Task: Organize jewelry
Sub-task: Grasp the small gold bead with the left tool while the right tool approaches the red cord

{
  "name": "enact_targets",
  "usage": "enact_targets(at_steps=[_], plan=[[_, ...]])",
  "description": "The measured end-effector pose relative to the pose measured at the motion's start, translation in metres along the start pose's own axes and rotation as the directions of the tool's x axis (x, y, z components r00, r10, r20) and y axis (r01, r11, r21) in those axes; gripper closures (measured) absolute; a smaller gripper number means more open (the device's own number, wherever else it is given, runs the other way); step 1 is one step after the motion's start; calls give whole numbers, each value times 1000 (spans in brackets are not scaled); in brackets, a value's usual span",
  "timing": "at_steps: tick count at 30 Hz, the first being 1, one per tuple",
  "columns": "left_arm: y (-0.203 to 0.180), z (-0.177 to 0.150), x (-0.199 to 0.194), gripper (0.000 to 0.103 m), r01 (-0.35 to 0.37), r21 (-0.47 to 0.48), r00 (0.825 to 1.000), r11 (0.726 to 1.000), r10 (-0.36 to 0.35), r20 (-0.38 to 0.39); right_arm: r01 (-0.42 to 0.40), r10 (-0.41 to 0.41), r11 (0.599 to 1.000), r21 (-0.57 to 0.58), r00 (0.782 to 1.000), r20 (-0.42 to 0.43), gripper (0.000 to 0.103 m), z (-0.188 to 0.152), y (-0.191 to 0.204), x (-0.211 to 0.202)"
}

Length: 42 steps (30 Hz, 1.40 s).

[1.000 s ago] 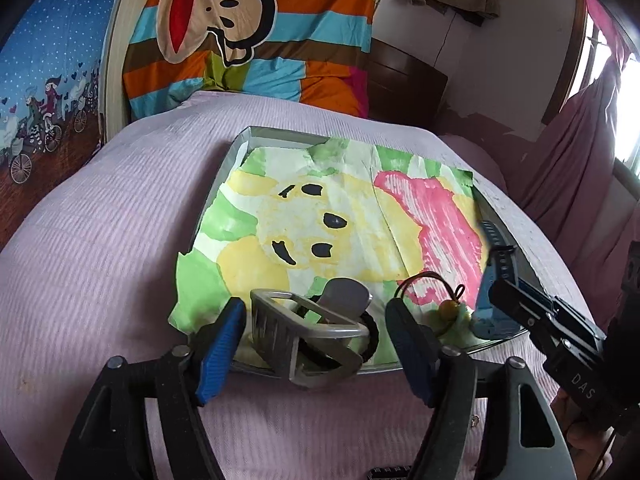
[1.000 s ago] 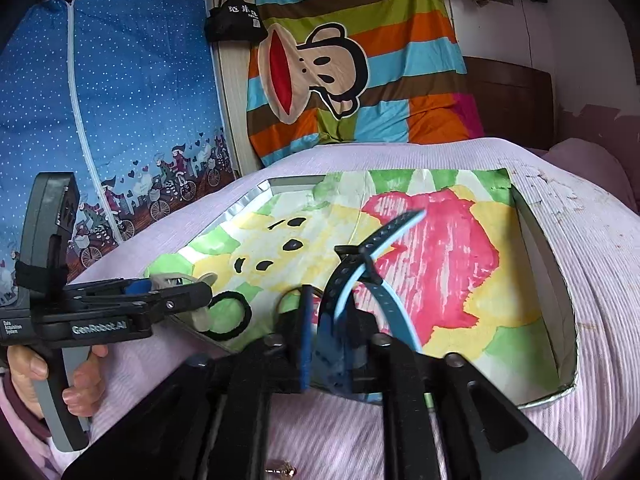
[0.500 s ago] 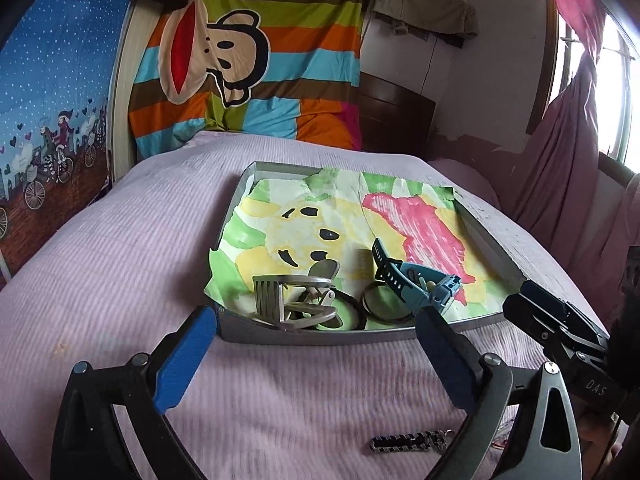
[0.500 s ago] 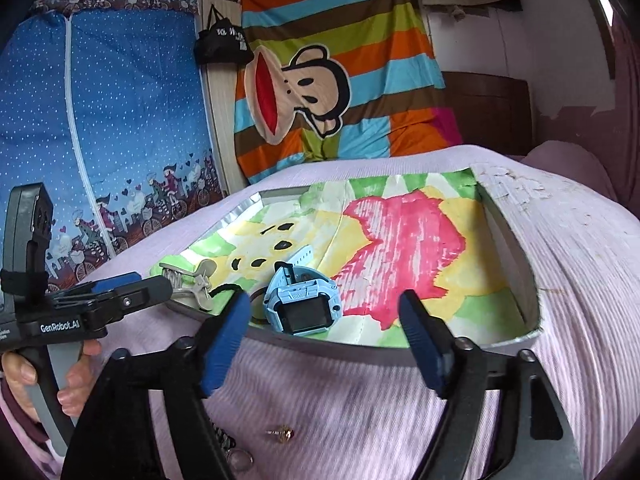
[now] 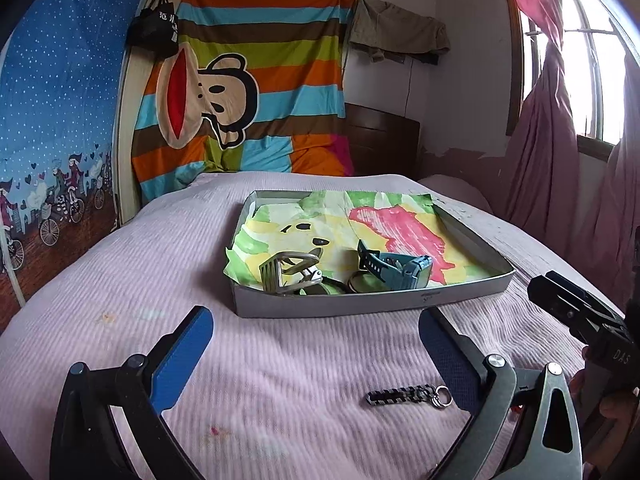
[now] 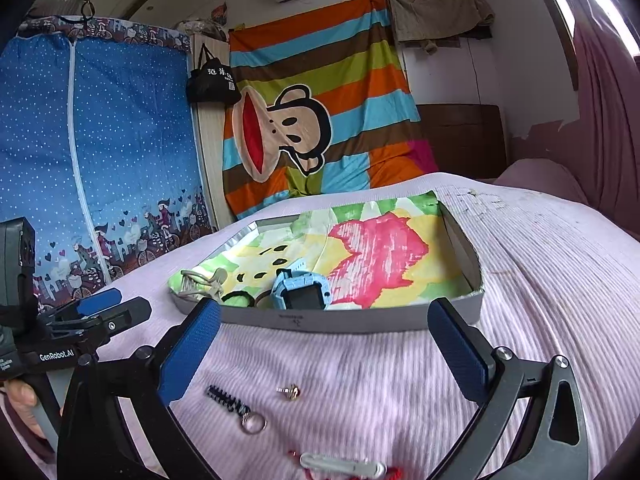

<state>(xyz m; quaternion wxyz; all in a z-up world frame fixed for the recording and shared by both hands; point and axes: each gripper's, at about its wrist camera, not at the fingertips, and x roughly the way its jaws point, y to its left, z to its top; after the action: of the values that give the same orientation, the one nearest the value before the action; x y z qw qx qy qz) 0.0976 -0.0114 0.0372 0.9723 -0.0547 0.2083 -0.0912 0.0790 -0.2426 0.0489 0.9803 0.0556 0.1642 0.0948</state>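
A grey tray (image 5: 360, 306) (image 6: 360, 322) lined with a painted paper sits on the pink bed. In it lie a blue watch (image 5: 394, 270) (image 6: 300, 290), a grey hair claw (image 5: 288, 274) (image 6: 202, 280) and dark ring bands (image 5: 362, 282). On the bedspread in front of the tray lie a black beaded keychain with a ring (image 5: 408, 394) (image 6: 236, 406), a small gold earring (image 6: 289, 391) and a white clip on red cord (image 6: 344, 467). My left gripper (image 5: 316, 354) and right gripper (image 6: 324, 354) are both open, empty, held back from the tray.
The pink bedspread (image 5: 140, 280) spreads left and right of the tray. A striped monkey blanket (image 5: 240, 120) hangs at the headboard. A pink curtain (image 5: 552, 160) hangs at the right, a blue wardrobe cover (image 6: 100, 140) at the left.
My right gripper opened and left the blue watch in the tray. My left gripper let go of the hair claw. Both pulled back toward the bed's near edge.
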Motion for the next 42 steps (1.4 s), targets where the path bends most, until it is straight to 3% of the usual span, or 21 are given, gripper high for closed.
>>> enact_targets(at_steps=[8, 15, 21, 22, 25, 28, 30, 33, 37, 42], plan=[[-5, -17, -15, 0, 39, 35, 999, 999, -39, -7, 26, -27, 999, 27, 1000, 10, 1, -15, -8, -29], [-8, -31, -12, 0, 93, 61, 990, 994, -86, -110, 36, -33, 999, 41, 998, -55, 1, -28, -16, -36], [-9, -46, -8, 1, 146, 59, 973, 988, -132, -188, 40, -42, 999, -29, 994, -97, 2, -40, -8, -41], [-10, -47, -9, 2, 154, 65, 971, 986, -139, -193, 39, -43, 999, -38, 994, -103, 5, -42, -7, -42], [-15, -50, -8, 13, 184, 86, 964, 979, -162, -212, 48, -53, 998, -41, 991, -126, 31, -48, -8, -44], [-17, -52, -8, 22, 229, 96, 952, 969, -201, -232, 35, -41, 999, -40, 986, -163, 41, -55, -8, -42], [-19, -53, -7, 34, 265, 96, 940, 960, -235, -248, 22, -31, 999, -47, 982, -186, 47, -58, -7, -40], [-20, -55, -4, 51, 334, 80, 911, 939, -300, -284, 4, -18, 998, -63, 975, -220, 58, -64, -4, -36], [-25, -57, 5, 52, 375, 98, 884, 922, -323, -339, -13, -9, 997, -81, 965, -262, 69, -69, -1, -29], [-32, -57, 10, 56, 428, 128, 852, 895, -352, -387, -12, -13, 996, -83, 956, -293, 72, -71, 1, -26]])
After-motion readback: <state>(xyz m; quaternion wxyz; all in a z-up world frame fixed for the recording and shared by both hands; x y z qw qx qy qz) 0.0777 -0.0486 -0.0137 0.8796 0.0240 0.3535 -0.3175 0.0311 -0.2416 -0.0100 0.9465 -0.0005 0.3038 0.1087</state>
